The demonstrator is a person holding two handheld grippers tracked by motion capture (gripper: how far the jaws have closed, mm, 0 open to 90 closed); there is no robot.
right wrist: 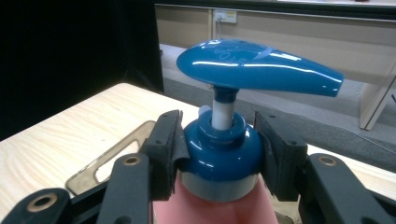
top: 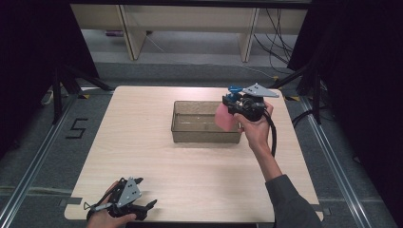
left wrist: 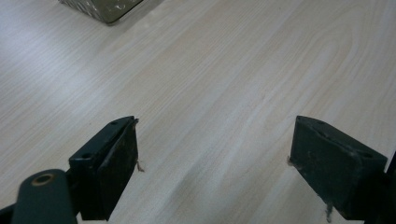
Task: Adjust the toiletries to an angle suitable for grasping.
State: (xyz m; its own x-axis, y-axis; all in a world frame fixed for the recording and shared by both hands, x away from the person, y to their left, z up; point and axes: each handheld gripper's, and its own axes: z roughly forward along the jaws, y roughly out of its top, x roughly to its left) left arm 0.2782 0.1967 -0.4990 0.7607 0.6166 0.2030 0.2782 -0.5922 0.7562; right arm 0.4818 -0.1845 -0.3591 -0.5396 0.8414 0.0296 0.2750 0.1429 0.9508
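Note:
A pink pump bottle [top: 224,118] with a blue pump head [right wrist: 258,67] hangs over the right end of a clear brownish bin [top: 190,135] on the table. My right gripper [top: 237,105] is shut on the bottle's blue collar [right wrist: 219,154], one black pad on each side. The bottle's pink body [right wrist: 210,210] shows below the collar. My left gripper [top: 142,192] rests at the table's near left edge, held by a hand. Its jaws stand wide apart over bare wood [left wrist: 215,154] with nothing between them.
The light wooden table [top: 142,142] stands on a grey floor with a taped "5" [top: 76,128] to its left. Black stands flank both far corners. A corner of the bin [left wrist: 100,9] shows at the top of the left gripper view.

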